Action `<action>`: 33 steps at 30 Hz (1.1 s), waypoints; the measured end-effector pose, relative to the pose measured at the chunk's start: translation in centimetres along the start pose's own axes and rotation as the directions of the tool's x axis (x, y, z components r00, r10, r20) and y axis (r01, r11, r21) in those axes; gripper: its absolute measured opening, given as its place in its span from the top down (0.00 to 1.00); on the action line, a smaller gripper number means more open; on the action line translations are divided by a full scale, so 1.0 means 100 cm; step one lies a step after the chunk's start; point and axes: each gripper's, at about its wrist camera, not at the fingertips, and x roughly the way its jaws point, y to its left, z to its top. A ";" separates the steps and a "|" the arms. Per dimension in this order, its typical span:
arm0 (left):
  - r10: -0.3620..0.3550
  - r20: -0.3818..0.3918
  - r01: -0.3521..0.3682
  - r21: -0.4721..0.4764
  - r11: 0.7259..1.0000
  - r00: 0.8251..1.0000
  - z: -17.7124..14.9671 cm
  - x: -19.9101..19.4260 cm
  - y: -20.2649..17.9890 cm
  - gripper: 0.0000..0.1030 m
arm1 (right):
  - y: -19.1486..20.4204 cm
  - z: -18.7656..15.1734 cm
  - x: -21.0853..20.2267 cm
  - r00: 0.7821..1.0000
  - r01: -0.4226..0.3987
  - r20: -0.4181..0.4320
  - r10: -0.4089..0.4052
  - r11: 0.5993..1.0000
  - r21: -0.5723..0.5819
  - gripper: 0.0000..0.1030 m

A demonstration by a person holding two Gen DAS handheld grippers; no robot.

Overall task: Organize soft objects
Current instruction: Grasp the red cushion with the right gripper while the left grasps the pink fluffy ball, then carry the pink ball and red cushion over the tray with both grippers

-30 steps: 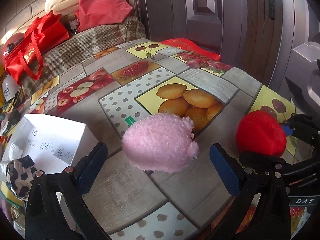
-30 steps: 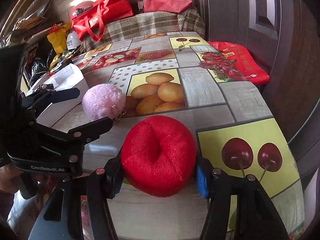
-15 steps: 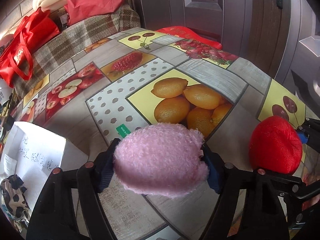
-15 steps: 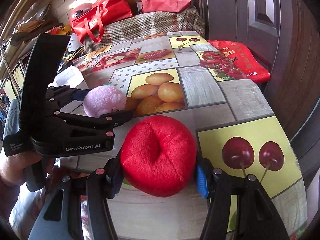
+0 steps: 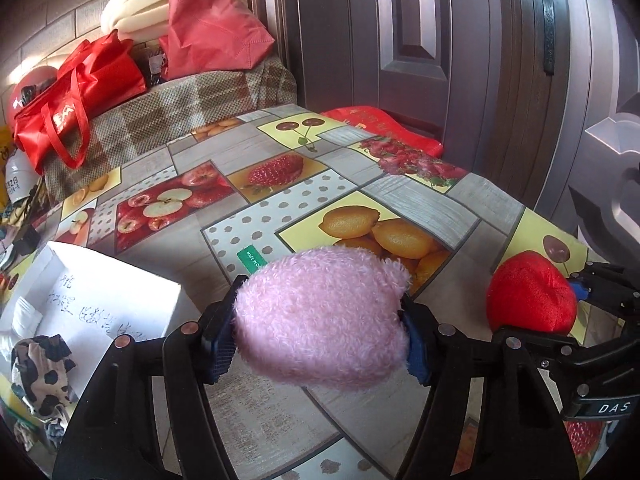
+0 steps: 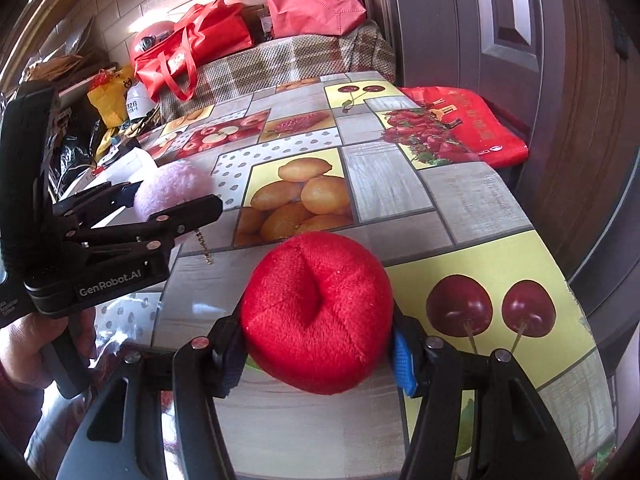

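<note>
1. Pink fuzzy plush (image 5: 322, 320) is clamped in the left tool (image 5: 316, 338), whose jaws have just closed on it, above the fruit-print desk (image 5: 280, 204).
2. Red plush apple (image 6: 318, 312) sits squeezed in the right tool (image 6: 320, 354), at the desk's near edge.

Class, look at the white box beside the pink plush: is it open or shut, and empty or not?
Open and not empty: the white box has no lid on, its handwritten inside wall shows, and a spotted cloth lies inside.

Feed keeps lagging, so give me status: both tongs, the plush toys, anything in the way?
Left tongs just closed on pink plush. Right tongs clamped on red plush. White box lies left, open; nothing blocking.
</note>
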 end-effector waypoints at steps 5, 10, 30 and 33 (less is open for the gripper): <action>0.031 0.130 -0.024 -0.051 0.998 0.991 -0.010 -0.033 0.009 0.35 | 0.001 -0.003 -0.022 0.991 0.040 0.126 -0.041 0.999 0.011 0.42; 0.065 0.190 -0.054 -0.063 0.997 0.980 -0.017 -0.054 0.010 0.35 | 0.008 -0.007 -0.044 0.962 0.091 0.259 -0.086 0.996 -0.008 0.42; -0.001 0.239 0.021 -0.082 0.996 0.971 -0.087 -0.149 0.027 0.34 | 0.068 -0.019 -0.064 0.928 0.047 0.372 -0.007 0.994 -0.099 0.42; 0.007 0.243 0.016 -0.090 0.996 0.970 -0.096 -0.160 0.034 0.34 | 0.089 -0.025 -0.064 0.933 0.030 0.359 0.026 0.988 -0.151 0.42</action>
